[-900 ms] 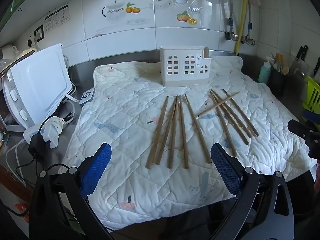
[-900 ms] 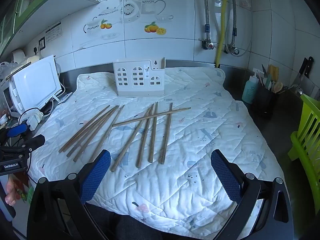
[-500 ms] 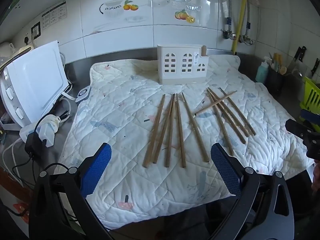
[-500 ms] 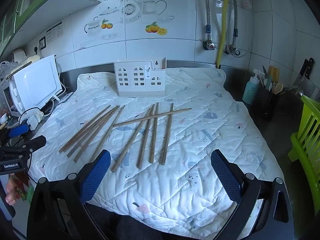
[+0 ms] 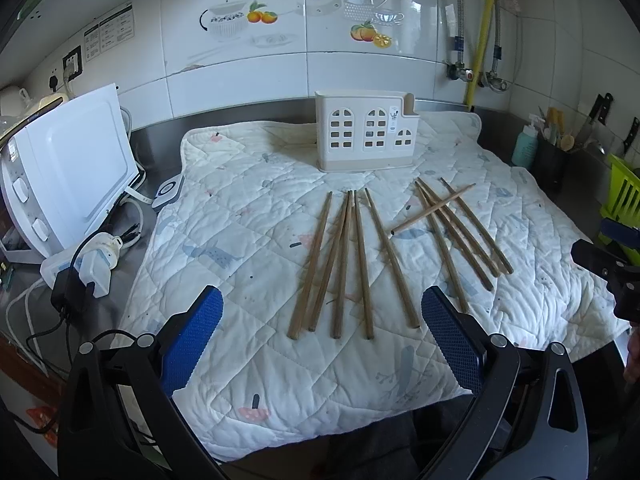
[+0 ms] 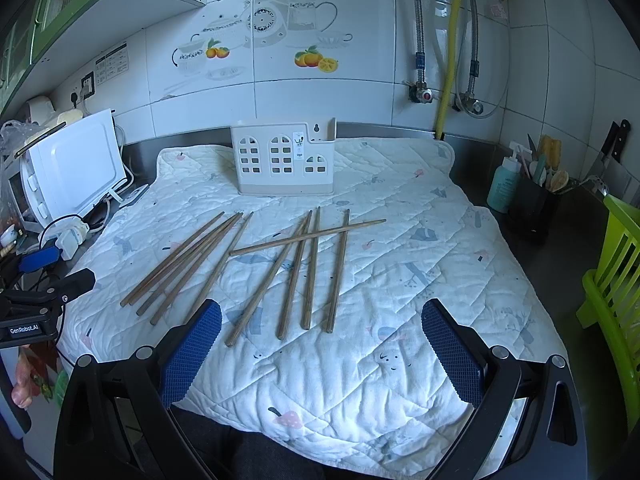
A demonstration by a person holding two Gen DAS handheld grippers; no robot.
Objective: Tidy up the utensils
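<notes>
The white quilted mat (image 5: 248,240) with small printed figures covers my steel worktop (image 5: 160,148), and since the earlier frames nothing on it has shifted; only my left view has crept slightly nearer. The white plastic house-shaped utensil holder (image 5: 366,136) stands upright at the mat's far edge. Ten brown wooden chopsticks (image 5: 340,264) lie flat in two loose groups, long axes running from me toward the holder, one crossing the right group slantwise. My left gripper (image 5: 320,336) and right gripper (image 6: 320,340) hang just short of their near ends, both spread wide and holding nothing.
</notes>
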